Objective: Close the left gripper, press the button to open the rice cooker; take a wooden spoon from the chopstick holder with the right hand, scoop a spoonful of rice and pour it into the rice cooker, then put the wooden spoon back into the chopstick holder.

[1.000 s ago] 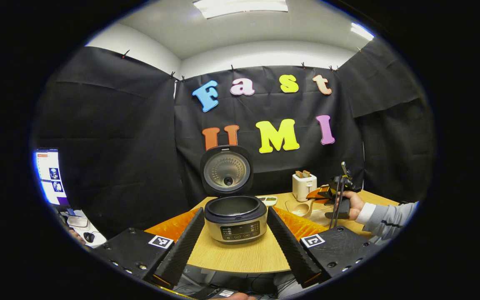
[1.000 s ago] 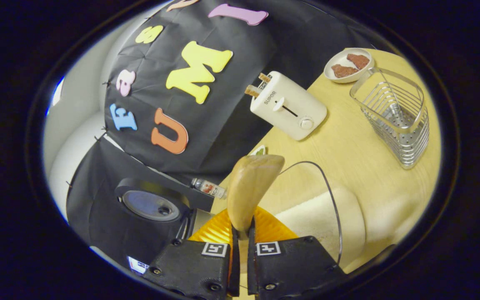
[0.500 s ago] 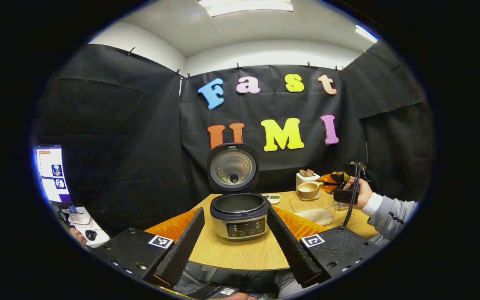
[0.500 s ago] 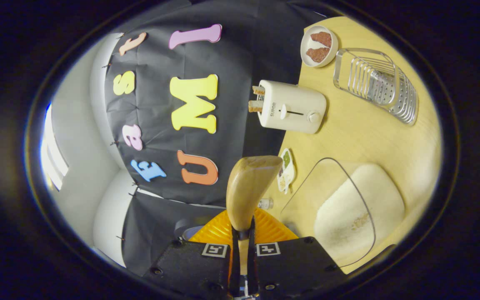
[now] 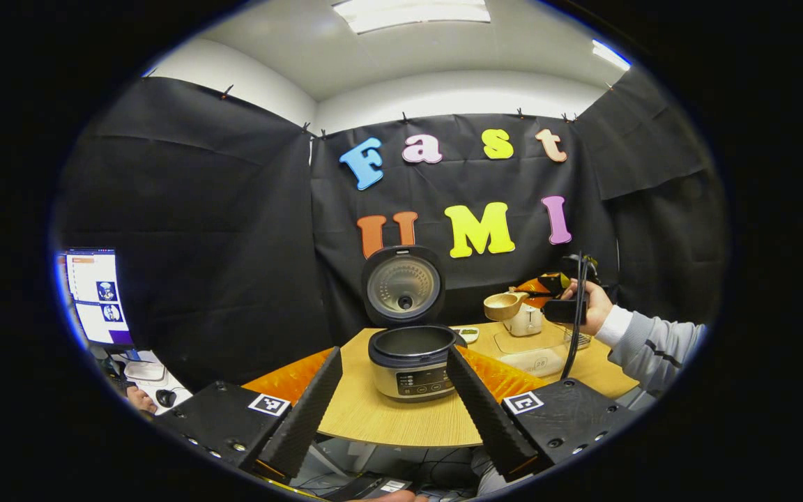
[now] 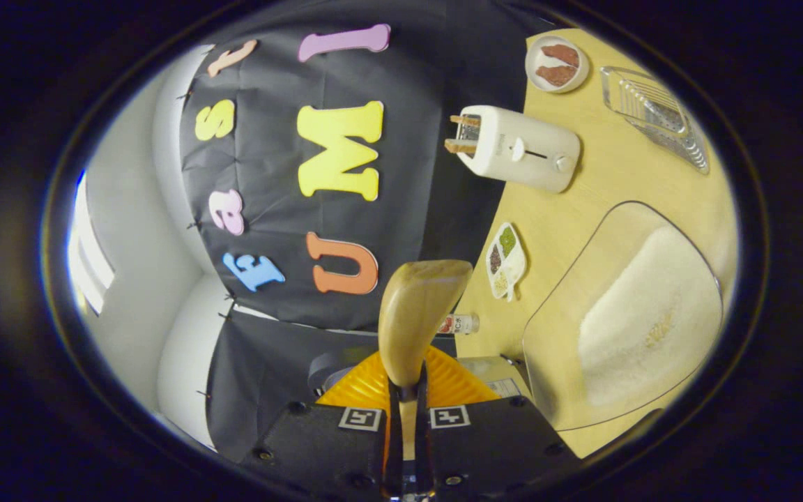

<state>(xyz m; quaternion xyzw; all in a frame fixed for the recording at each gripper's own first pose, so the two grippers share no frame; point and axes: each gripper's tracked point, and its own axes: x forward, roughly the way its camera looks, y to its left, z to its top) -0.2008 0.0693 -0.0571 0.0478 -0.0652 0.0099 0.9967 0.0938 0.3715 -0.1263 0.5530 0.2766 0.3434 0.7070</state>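
Note:
The rice cooker (image 5: 412, 362) stands on the wooden table (image 5: 401, 422) with its lid (image 5: 403, 286) raised and its dark pot showing. My left gripper (image 5: 393, 351) hovers open in front of it, one finger on either side, holding nothing. Right of the cooker a hand holds my right gripper (image 5: 556, 289) in the air, shut on the wooden spoon (image 5: 502, 305), whose bowl points at the lid. In the right gripper view, rolled sideways, the spoon (image 6: 415, 317) sticks out from that gripper (image 6: 407, 390). What the spoon carries is hidden. The wire chopstick holder (image 6: 656, 115) stands far off.
A clear container of rice (image 6: 628, 317) sits under the right hand, also seen as the container (image 5: 534, 355). A white toaster (image 6: 520, 148), a plate of meat (image 6: 557, 63), a small divided dish (image 6: 505, 259) and a spice bottle (image 6: 459, 323) share the table. A monitor (image 5: 95, 296) glows at left.
The right gripper has lifted the spoon out of the rice container and carried it up and towards the cooker. The left gripper has drawn back a little, still open.

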